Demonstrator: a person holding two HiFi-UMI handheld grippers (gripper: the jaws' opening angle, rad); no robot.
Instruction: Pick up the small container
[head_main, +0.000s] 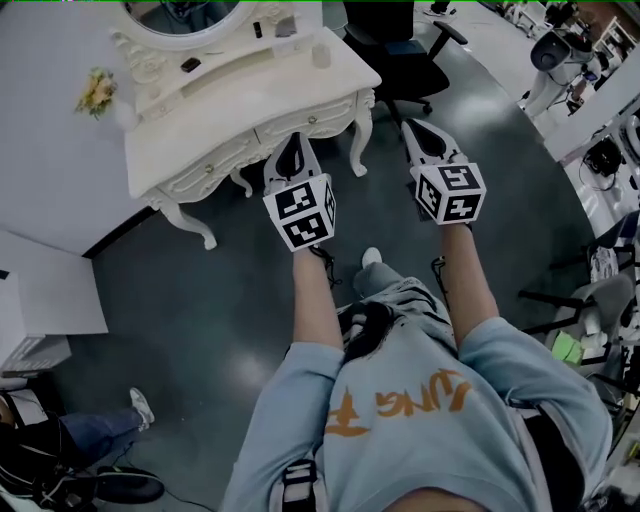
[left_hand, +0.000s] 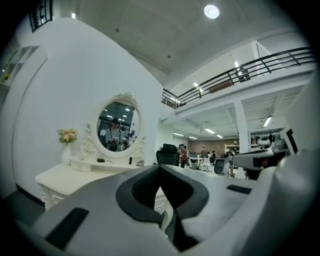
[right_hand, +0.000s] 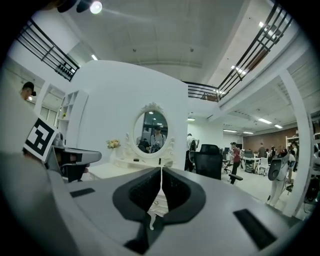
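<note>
**Fingers (left_hand: 142, 192) pressing together on both grippers; small container (head_main: 320, 55) standing on the far surface**

Left gripper (head_main: 296, 140): its fingers are meeting at their tips with nothing between them, as the left gripper view (left_hand: 160, 169) is showing. Right gripper (head_main: 416, 127): its fingers (right_hand: 142, 192) are lying pad against pad along a thin seam, also empty, as the right gripper view (right_hand: 161, 172) is showing. A person (head_main: 400, 400) in a pale blue top is holding both grippers out in front, side by side and pointing away, each one carrying its marker cube (head_main: 300, 212) at the near end.

The surface (head_main: 230, 120), a white carved dressing table, is standing at the far left. In the head view the left gripper's tip is overlapping its near edge, while the right gripper is hanging over the dark floor (head_main: 200, 300) just right of the nearest table leg. The small container, a pale cylinder, is sitting near the far right corner of the surface, apart from both grippers. An oval mirror (head_main: 185, 12) is rising at the back of the surface and is reflecting the person in both gripper views. A vase of flowers (head_main: 96, 90) is standing at the left end. A black office chair (head_main: 400, 50) is standing on the floor just right of the surface.
</note>
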